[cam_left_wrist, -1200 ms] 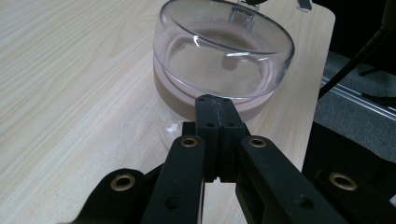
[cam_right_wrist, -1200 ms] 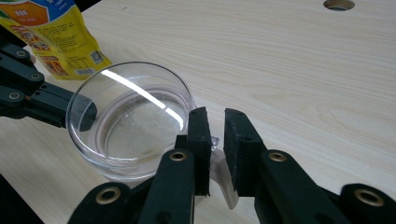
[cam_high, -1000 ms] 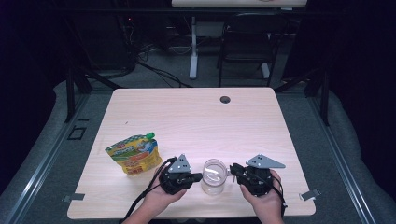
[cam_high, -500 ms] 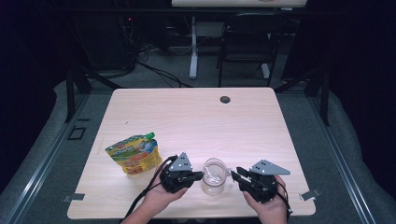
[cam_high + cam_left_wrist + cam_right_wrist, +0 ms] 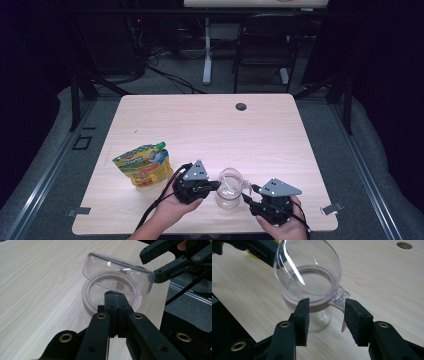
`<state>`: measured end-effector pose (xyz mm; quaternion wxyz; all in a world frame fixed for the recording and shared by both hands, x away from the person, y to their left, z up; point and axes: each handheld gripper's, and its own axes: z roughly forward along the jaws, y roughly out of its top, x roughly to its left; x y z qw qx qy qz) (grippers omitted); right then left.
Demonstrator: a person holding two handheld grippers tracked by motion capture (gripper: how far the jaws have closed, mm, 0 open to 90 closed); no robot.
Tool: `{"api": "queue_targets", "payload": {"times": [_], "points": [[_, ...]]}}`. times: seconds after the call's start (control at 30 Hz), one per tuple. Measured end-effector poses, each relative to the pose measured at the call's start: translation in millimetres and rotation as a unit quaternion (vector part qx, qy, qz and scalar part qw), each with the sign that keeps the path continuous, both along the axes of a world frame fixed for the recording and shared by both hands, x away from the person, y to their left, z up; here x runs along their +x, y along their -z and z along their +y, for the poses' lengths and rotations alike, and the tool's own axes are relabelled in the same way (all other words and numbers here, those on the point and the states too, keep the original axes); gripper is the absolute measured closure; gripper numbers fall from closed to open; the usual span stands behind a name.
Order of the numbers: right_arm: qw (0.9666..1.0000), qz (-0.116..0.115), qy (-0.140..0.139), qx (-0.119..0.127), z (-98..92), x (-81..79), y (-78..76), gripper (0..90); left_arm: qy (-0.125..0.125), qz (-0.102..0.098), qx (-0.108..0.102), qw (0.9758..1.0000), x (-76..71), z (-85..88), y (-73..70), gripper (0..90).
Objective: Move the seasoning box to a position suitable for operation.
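Note:
A small clear jar (image 5: 229, 191) with a pink collar (image 5: 318, 307) stands near the table's front edge. Its clear domed lid (image 5: 308, 267) is tipped up on a hinge (image 5: 339, 295). My left gripper (image 5: 216, 185) is shut, its tips (image 5: 115, 293) against the near side of the pink collar (image 5: 87, 293) under the raised lid (image 5: 117, 277). I cannot tell whether it pinches anything. My right gripper (image 5: 325, 312) has just been opening. Its pads stand apart on either side of the hinge tab without pressing on it. From above, the right gripper (image 5: 248, 192) is right of the jar.
A yellow and green spouted pouch (image 5: 144, 165) lies flat to the left of my left hand. A cable hole (image 5: 241, 106) sits near the far edge of the light wood table (image 5: 210, 135). Chairs and a desk leg stand beyond the table.
The right gripper's jaws have spread apart beside the jar and that hand has eased slightly back to the right. The left gripper and the pouch have stayed put.

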<state>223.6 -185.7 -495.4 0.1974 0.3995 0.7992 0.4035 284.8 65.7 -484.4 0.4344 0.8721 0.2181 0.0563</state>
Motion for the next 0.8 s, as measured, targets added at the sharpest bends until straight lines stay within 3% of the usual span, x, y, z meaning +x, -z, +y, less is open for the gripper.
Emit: {"api": "queue_targets", "payload": {"times": [0.27,0.6,0.8], "points": [[0.9999,0.009,-0.005,-0.009,4.6,0.5,2.9,51.0,0.002,-0.003,0.001,1.0000,1.1,-4.4,-7.2,90.0],[0.9997,-0.019,-0.004,-0.012,15.4,1.2,4.4,46.8,0.003,-0.006,0.001,1.0000,1.2,-5.4,-8.7,90.0],[0.9997,-0.023,-0.005,-0.012,17.3,1.3,4.3,46.9,0.002,-0.006,0.002,1.0000,1.3,-6.1,-7.8,90.0]]}}
